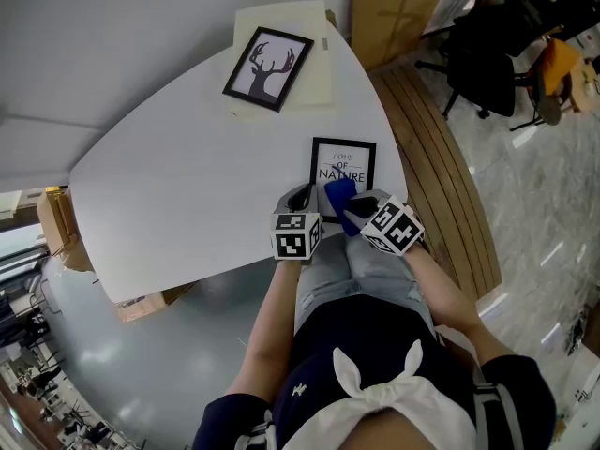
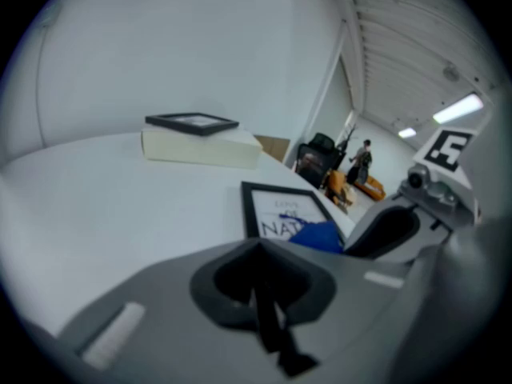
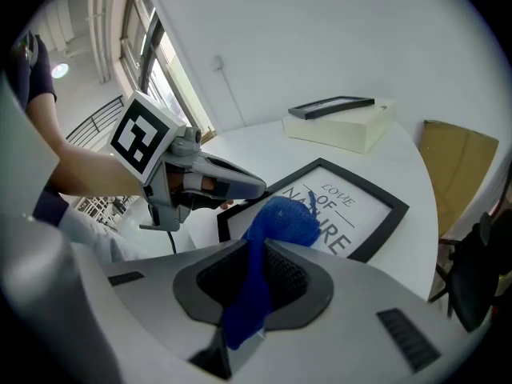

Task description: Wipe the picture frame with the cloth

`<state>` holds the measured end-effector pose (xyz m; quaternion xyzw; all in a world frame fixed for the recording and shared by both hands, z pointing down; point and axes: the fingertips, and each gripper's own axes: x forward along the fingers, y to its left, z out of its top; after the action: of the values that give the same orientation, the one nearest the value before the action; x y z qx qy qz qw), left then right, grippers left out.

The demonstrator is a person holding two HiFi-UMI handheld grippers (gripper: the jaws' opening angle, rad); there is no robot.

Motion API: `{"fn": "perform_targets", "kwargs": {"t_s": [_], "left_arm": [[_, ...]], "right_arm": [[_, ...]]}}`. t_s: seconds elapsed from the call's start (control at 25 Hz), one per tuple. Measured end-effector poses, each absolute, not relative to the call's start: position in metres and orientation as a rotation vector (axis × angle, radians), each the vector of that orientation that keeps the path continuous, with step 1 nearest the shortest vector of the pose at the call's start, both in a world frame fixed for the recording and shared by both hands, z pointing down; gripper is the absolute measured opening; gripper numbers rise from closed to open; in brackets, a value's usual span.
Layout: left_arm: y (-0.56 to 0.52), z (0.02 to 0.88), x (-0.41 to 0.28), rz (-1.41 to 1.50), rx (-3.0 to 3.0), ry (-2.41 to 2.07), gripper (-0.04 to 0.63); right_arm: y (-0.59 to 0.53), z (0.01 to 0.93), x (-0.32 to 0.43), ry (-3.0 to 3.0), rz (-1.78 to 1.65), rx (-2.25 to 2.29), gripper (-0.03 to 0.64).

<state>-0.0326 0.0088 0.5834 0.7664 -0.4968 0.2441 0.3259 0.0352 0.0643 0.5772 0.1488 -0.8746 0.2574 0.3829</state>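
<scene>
The picture frame, black-edged with the words "LOVE OF NATURE" on white, is lying flat on the white table near its edge closest to the person. The blue cloth is bunching over the frame's near edge, and the right gripper is pinching it. The right gripper view is showing this best: the cloth is running down between the pressed jaws of that gripper and bulging out ahead of them over the lower part of the frame. That view is also catching the left gripper reaching in over the frame's near left corner, though contact with it cannot be told. The left gripper view is showing its own jaws pressed together on nothing, with the frame, a bit of the cloth and the right gripper beyond. In the head view the left gripper is sitting just beside the cloth. Only the head view is revealing the antler silhouette in the second frame, which is resting on a cream box at the table's far side, well apart from the work; the gripper views are showing it only edge-on. A slatted wooden bench is curving along the table's right side.
</scene>
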Motion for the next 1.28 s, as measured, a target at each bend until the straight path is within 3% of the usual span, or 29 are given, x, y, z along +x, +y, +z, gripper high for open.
{"fn": "perform_targets", "kwargs": {"t_s": [0.72, 1.28], "left_arm": [[0.007, 0.586, -0.035, 0.646, 2.002, -1.308, 0.003], [0.008, 0.587, -0.031, 0.707, 2.039, -1.269, 0.004]], "right_arm": [[0.074, 0.592, -0.007, -2.067, 0.172, 0.150, 0.057], [0.073, 0.593, -0.004, -2.104, 0.200, 0.193, 0.055]]}}
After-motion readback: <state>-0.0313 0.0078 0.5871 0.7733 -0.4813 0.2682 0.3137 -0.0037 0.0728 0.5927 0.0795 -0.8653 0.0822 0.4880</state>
